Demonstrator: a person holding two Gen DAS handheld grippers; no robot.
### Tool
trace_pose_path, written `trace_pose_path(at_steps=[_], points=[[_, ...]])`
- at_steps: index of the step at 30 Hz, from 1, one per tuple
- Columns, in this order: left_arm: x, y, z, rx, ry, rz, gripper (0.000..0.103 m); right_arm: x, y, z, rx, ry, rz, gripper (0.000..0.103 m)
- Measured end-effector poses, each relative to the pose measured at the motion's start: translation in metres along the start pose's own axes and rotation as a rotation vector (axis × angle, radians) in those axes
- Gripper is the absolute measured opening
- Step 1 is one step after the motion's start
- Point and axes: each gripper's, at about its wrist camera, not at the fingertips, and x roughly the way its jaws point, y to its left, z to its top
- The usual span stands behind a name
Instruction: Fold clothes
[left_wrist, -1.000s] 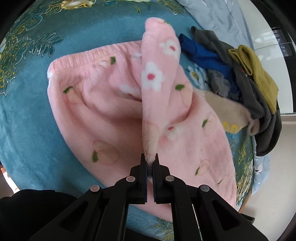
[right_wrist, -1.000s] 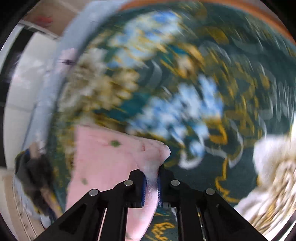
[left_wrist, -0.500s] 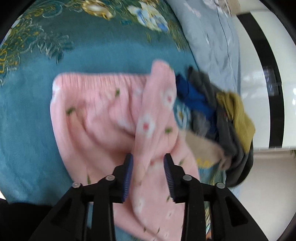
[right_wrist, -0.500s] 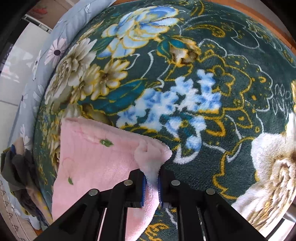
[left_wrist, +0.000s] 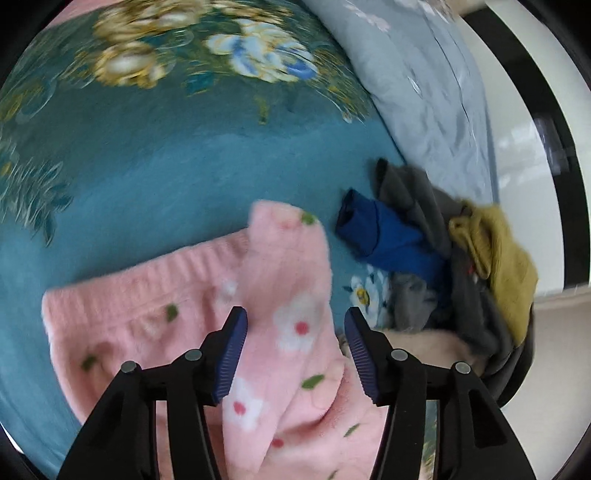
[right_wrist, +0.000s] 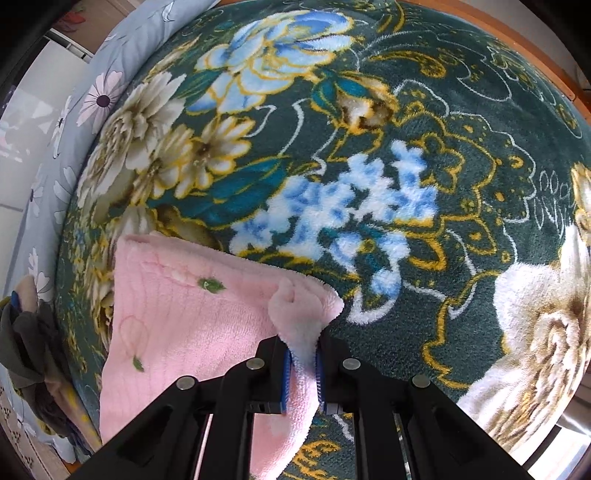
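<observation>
Pink fleece trousers (left_wrist: 155, 317) with flower and peach prints lie on a teal floral blanket (left_wrist: 166, 158). One leg (left_wrist: 291, 295) is folded over the waistband. My left gripper (left_wrist: 293, 354) hovers above that leg, its jaws opening, blue pads apart and clear of the cloth. In the right wrist view my right gripper (right_wrist: 302, 369) is shut on a bunched corner of the same pink trousers (right_wrist: 177, 325), low over the blanket (right_wrist: 369, 147).
A heap of unfolded clothes (left_wrist: 443, 266), blue, grey and mustard, sits at the blanket's right edge; in the right wrist view the heap (right_wrist: 26, 339) shows at far left. A grey flowered sheet (left_wrist: 424, 81) borders the blanket beyond it.
My left gripper let go of the pink leg's end, its jaws spreading, and moved forward over the trousers. The right gripper kept its hold with little movement.
</observation>
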Motion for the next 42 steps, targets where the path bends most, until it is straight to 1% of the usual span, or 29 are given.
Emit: trace_pose_path(at_steps=[1,2,3,4,5,6,7,9,10,11,12,14,16,17,18,19,20,22,23,26,28,31,33,34,36,37,38,39,42], points=[[0.003,-0.002,0.000,0.012,0.014,0.019,0.036,0.000,0.000,0.000,0.000,0.001,-0.005,0.012],[0.006,-0.004,0.000,0.024,0.028,0.038,0.009,0.000,0.001,0.000,0.000,0.002,-0.009,0.012],[0.010,-0.006,0.000,0.029,0.045,0.063,0.002,-0.001,0.001,0.000,0.001,0.004,-0.015,0.012],[0.013,-0.005,0.002,0.021,0.062,0.088,0.003,-0.001,0.001,0.000,0.002,0.006,-0.020,0.012],[0.012,-0.006,0.004,0.018,0.063,0.083,0.002,-0.001,0.001,0.000,0.003,0.008,-0.023,0.012],[0.007,-0.010,0.008,0.023,0.047,0.054,0.002,-0.001,0.001,0.000,0.004,0.010,-0.026,0.012],[-0.006,-0.014,0.011,0.024,0.009,-0.030,0.001,-0.001,0.001,0.000,0.005,0.013,-0.028,0.012],[-0.050,-0.021,0.013,0.008,-0.104,-0.333,0.001,-0.003,-0.001,0.000,0.002,0.014,-0.024,0.012],[-0.077,-0.021,0.010,0.018,-0.165,-0.444,0.002,-0.004,-0.001,-0.001,0.001,0.013,-0.022,0.012],[-0.100,-0.017,0.005,0.035,-0.223,-0.488,0.002,-0.004,-0.003,-0.002,0.003,0.011,-0.019,0.012],[-0.111,-0.009,-0.001,0.038,-0.243,-0.473,0.002,-0.005,-0.004,-0.003,0.005,0.009,-0.016,0.012],[-0.110,0.019,-0.009,0.006,-0.194,-0.353,0.002,-0.004,-0.007,-0.005,0.015,0.009,-0.016,0.012],[-0.086,0.060,-0.020,-0.080,-0.069,-0.154,0.002,-0.002,-0.007,-0.006,0.020,0.010,-0.023,0.012],[-0.074,0.081,-0.027,-0.133,-0.013,-0.080,0.002,-0.002,-0.006,-0.006,0.016,0.010,-0.030,0.012],[-0.064,0.099,-0.033,-0.194,0.025,-0.057,0.002,-0.002,-0.004,-0.006,0.006,0.011,-0.040,0.012],[-0.057,0.116,-0.040,-0.252,0.051,-0.048,0.002,-0.002,-0.003,-0.006,-0.003,0.011,-0.047,0.012],[-0.053,0.130,-0.045,-0.303,0.055,-0.067,0.002,-0.003,-0.003,-0.007,-0.011,0.012,-0.052,0.012],[-0.052,0.142,-0.048,-0.355,0.047,-0.095,0.002,-0.004,-0.005,-0.007,-0.012,0.011,-0.050,0.012],[-0.054,0.141,-0.047,-0.355,0.035,-0.101,0.002,-0.006,-0.006,-0.008,-0.009,0.009,-0.046,0.012],[-0.079,0.120,-0.042,-0.258,-0.075,-0.156,0.002,-0.004,0.002,-0.009,-0.006,0.002,-0.041,0.012],[-0.091,0.112,-0.042,-0.219,-0.099,-0.165,0.002,-0.008,-0.001,-0.012,-0.009,-0.001,-0.036,0.012],[-0.077,0.121,-0.042,-0.191,-0.026,-0.080,0.002,-0.008,-0.005,-0.014,-0.004,-0.001,-0.032,0.012],[-0.062,0.135,-0.042,-0.218,0.043,-0.088,0.002,-0.007,-0.004,-0.015,-0.004,0.000,-0.037,0.012],[-0.057,0.140,-0.042,-0.247,0.056,-0.124,0.002,-0.008,-0.004,-0.015,-0.007,0.000,-0.041,0.012],[-0.051,0.149,-0.043,-0.289,0.055,-0.171,0.015,-0.009,-0.002,-0.017,-0.012,0.001,-0.048,0.012],[-0.047,0.150,-0.041,-0.296,0.054,-0.173,0.036,-0.010,-0.001,-0.019,-0.013,0.002,-0.049,0.012],[-0.044,0.151,-0.038,-0.302,0.053,-0.174,0.052,-0.011,0.000,-0.020,-0.013,0.002,-0.048,0.012],[-0.040,0.152,-0.036,-0.309,0.051,-0.175,0.055,-0.011,-0.001,-0.019,-0.012,0.002,-0.048,0.012],[-0.028,0.150,-0.026,-0.324,0.042,-0.160,0.055,-0.012,-0.001,-0.020,-0.009,0.001,-0.048,0.012]])
